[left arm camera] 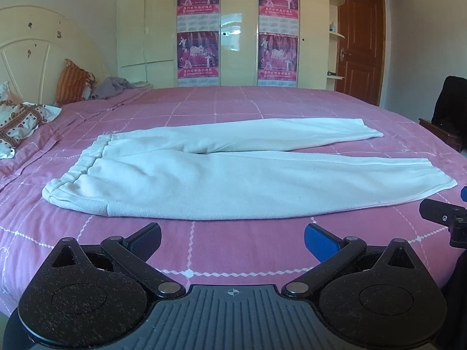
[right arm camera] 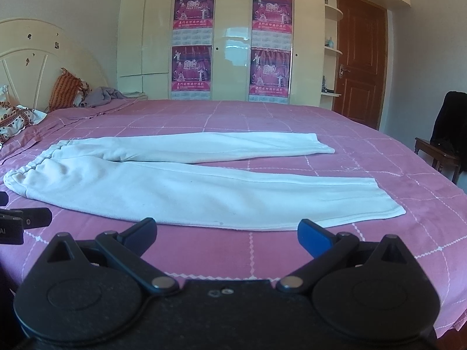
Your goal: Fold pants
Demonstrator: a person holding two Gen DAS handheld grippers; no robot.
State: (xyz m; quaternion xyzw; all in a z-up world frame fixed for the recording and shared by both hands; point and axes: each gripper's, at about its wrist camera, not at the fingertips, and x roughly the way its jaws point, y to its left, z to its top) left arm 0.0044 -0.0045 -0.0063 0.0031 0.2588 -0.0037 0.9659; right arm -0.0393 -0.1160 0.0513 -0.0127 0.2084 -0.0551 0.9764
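Note:
White pants point(left arm camera: 204, 175) lie spread flat on the pink checked bed point(left arm camera: 233, 250), waistband to the left, both legs running right. They also show in the right wrist view point(right arm camera: 189, 186). My left gripper point(left arm camera: 232, 240) is open and empty, just short of the pants' near edge, towards the waist end. My right gripper point(right arm camera: 226, 234) is open and empty, just short of the near leg's edge. Part of the right gripper shows at the right edge of the left wrist view point(left arm camera: 446, 218), and part of the left gripper at the left edge of the right wrist view point(right arm camera: 23, 221).
Pillows point(left arm camera: 20, 119) and an orange cushion point(left arm camera: 71, 83) lie by the headboard point(left arm camera: 35, 49) on the left. A wardrobe with posters point(left arm camera: 233, 29) stands behind the bed, a brown door point(left arm camera: 359, 46) beside it. A chair with dark clothing point(left arm camera: 446, 110) stands at the right.

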